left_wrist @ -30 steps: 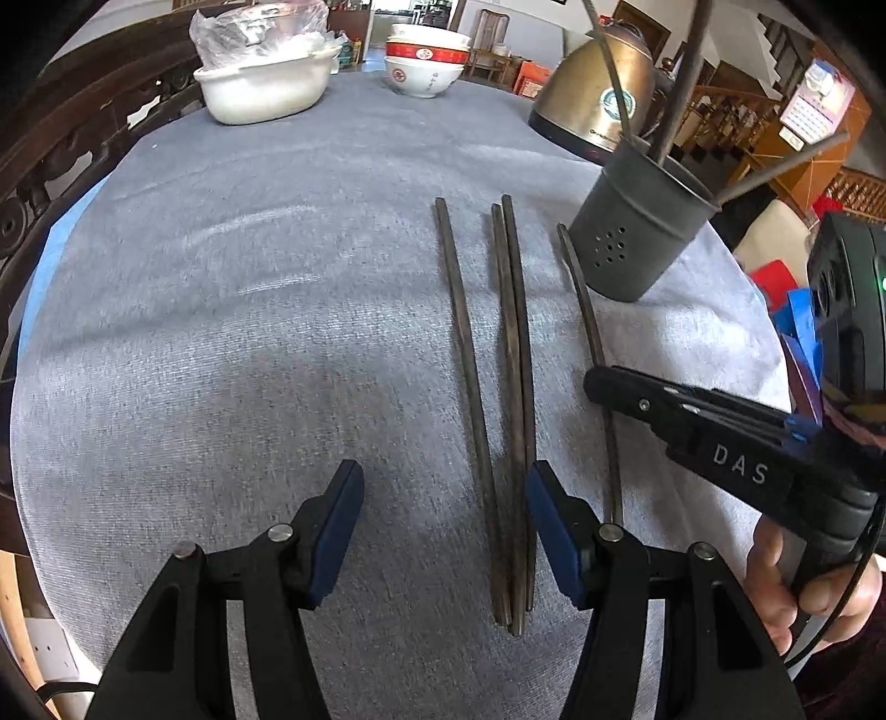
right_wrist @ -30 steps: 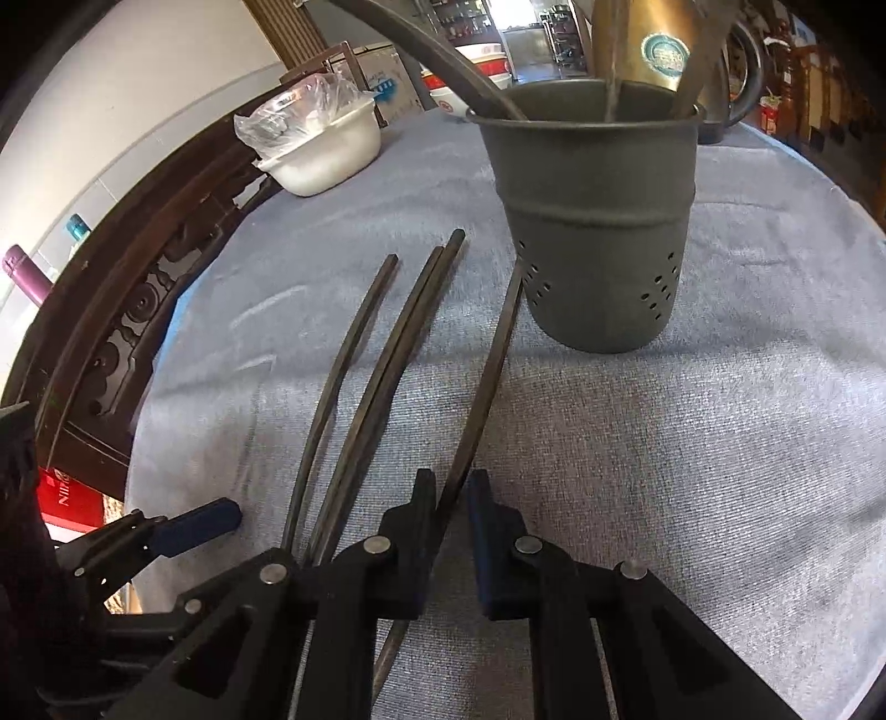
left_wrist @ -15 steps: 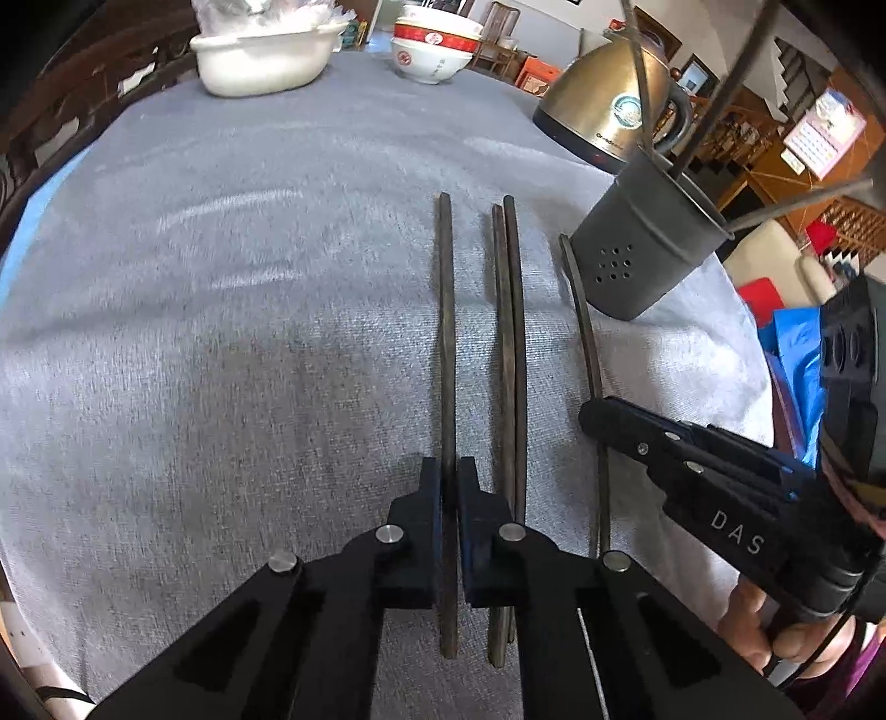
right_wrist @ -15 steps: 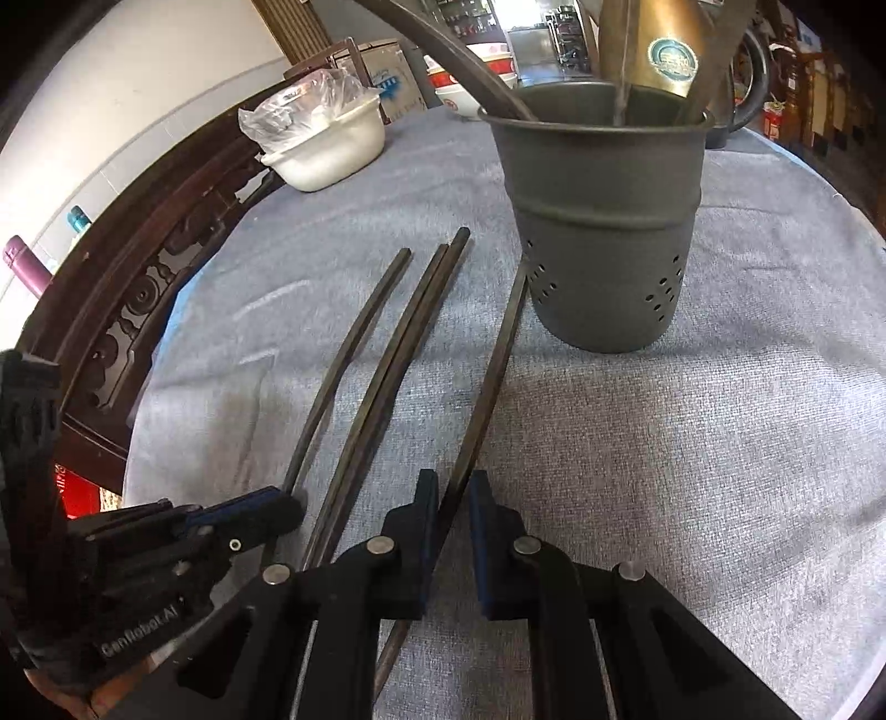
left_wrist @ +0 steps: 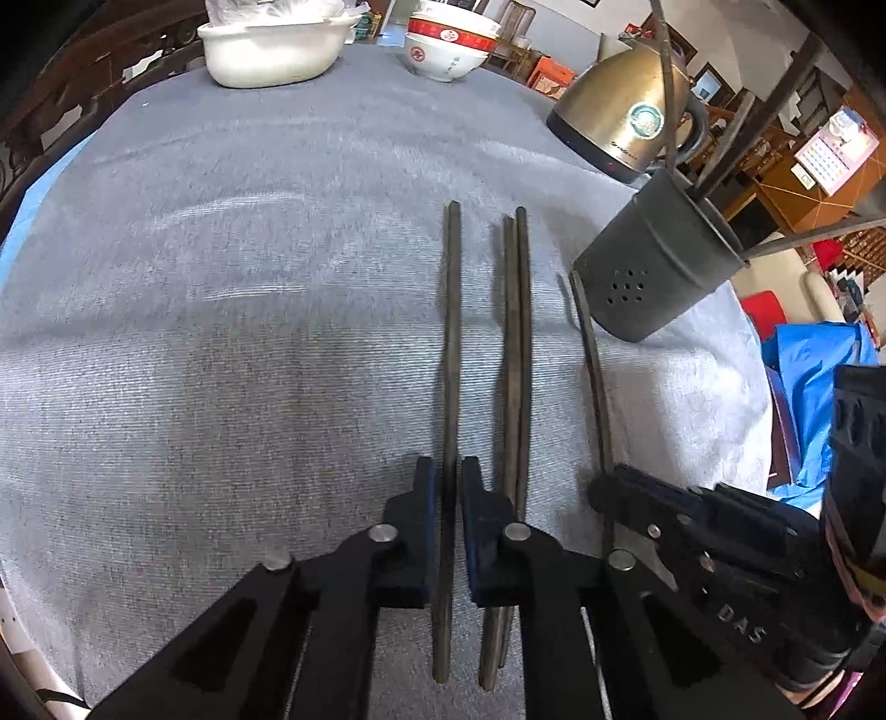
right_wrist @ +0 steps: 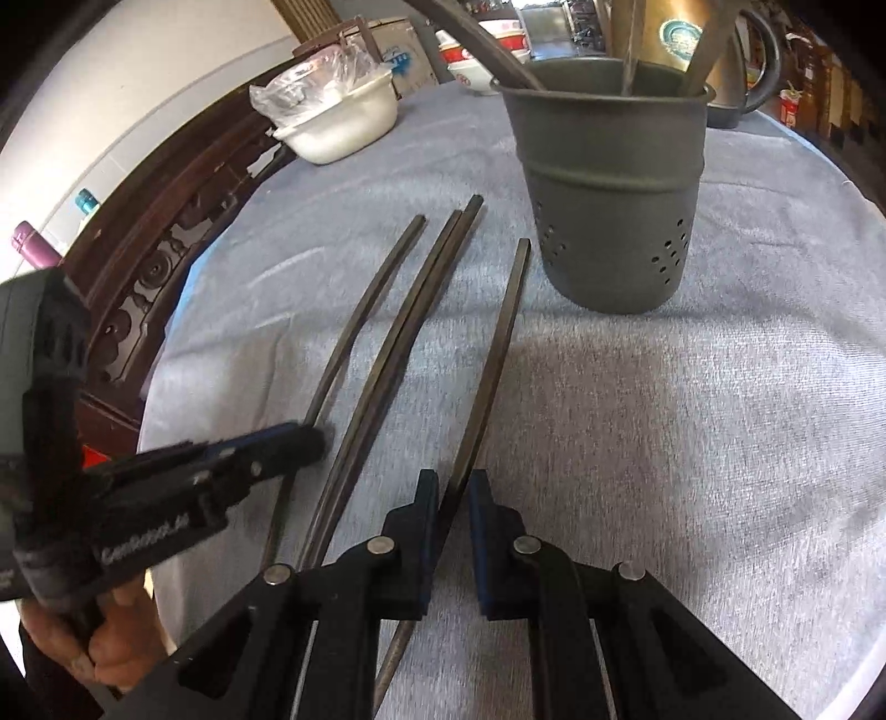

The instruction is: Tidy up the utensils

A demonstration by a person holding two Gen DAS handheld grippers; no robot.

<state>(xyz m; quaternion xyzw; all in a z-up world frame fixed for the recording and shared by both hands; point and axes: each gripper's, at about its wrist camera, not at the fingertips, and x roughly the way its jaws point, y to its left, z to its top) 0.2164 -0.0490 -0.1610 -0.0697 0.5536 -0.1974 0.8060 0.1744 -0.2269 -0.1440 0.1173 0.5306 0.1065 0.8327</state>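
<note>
Left hand-held gripper (left_wrist: 448, 487) clamped on leftmost chopstick (left_wrist: 451, 343); right hand-held gripper (right_wrist: 451, 498) clamped on rightmost chopstick (right_wrist: 493, 354). Near-end grips judged risky: sticks could pivot, miss holder (right_wrist: 609, 221).

Grey-clothed table (left_wrist: 221, 387) bears four chopsticks (left_wrist: 515, 354), holder (left_wrist: 648, 277), kettle (left_wrist: 626, 122), bowls (left_wrist: 448, 44).

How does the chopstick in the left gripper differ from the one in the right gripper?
The left chopstick is the outermost, farthest from the holder; the right chopstick lies nearest it. A touching pair separates them. Both are dark, lie flat on the cloth, and are clamped near one end by the left gripper and right gripper.
</note>
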